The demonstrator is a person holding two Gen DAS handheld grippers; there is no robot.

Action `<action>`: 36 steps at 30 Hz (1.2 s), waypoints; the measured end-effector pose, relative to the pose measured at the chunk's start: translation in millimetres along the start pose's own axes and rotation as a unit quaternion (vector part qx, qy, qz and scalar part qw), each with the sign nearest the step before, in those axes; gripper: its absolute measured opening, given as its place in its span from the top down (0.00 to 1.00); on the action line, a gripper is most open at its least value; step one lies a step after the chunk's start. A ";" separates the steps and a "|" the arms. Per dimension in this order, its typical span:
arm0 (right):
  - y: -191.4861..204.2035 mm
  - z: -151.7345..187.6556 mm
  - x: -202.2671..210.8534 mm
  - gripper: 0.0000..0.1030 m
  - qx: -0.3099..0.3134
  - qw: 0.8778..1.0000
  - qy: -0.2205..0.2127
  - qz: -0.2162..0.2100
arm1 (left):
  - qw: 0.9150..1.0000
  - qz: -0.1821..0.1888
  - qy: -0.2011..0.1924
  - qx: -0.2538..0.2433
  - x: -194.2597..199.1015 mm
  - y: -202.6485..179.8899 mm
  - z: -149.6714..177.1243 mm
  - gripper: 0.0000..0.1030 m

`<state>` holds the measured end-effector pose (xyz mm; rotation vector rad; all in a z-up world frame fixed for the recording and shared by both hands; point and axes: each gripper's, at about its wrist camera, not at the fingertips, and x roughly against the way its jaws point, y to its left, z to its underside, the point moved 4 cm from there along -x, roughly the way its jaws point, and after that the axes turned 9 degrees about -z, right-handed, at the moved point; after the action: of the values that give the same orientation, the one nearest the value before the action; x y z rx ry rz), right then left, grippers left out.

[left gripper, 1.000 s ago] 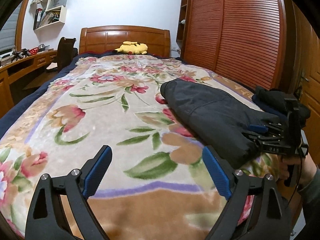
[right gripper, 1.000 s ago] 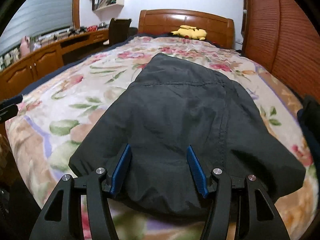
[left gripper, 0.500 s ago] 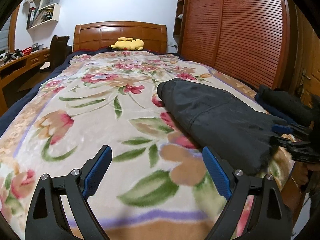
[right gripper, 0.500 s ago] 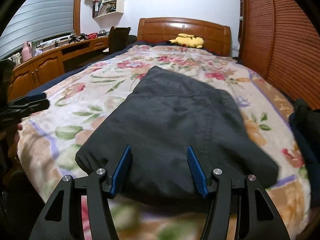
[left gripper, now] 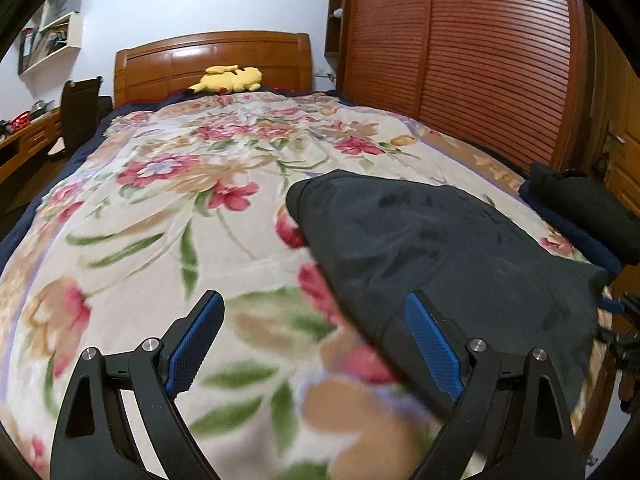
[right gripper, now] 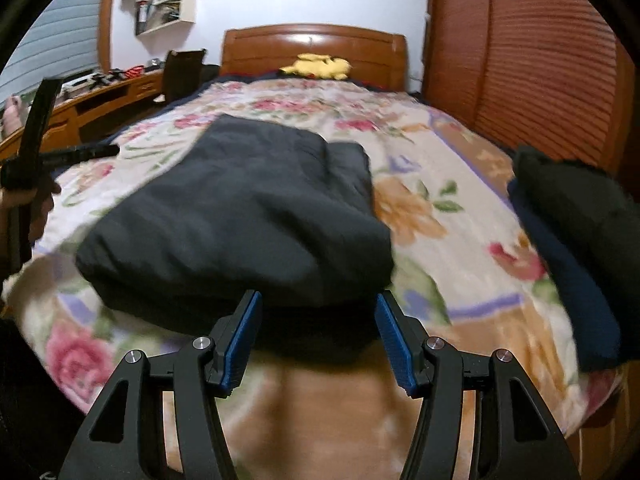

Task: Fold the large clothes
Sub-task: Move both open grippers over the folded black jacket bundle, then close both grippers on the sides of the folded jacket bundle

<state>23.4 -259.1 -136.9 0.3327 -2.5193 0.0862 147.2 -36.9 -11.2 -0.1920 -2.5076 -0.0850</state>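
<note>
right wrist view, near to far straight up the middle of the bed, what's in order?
right gripper, open → folded dark garment → bare floral blanket → yellow plush toy → wooden headboard.

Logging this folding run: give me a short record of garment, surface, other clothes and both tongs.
garment: dark folded garment, lying flat
surface: floral blanket on the bed
other clothes: dark pile at the bed's right edge
left tongs: open, holding nothing
right tongs: open, holding nothing, at the garment's near edge
background: yellow plush toy by the headboard
</note>
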 end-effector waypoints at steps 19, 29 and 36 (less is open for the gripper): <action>-17.7 11.5 -27.1 0.33 -0.052 0.998 -0.010 -0.018 | 0.998 -0.015 0.067 0.000 -132.4 -17.2 -47.2 0.10; -18.4 15.2 -37.9 0.33 -0.086 0.996 -0.008 -0.040 | 0.996 0.010 0.087 0.003 -147.6 -20.7 -39.7 0.19; -4.9 16.6 -33.3 0.64 -0.068 0.995 -0.026 -0.067 | 0.993 0.046 0.109 -0.001 -141.9 -38.2 -41.3 0.65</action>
<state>42.0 -258.8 -169.4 0.4519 -2.5307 -0.1468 278.6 -95.6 -61.8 -0.2834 -2.2783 -0.0658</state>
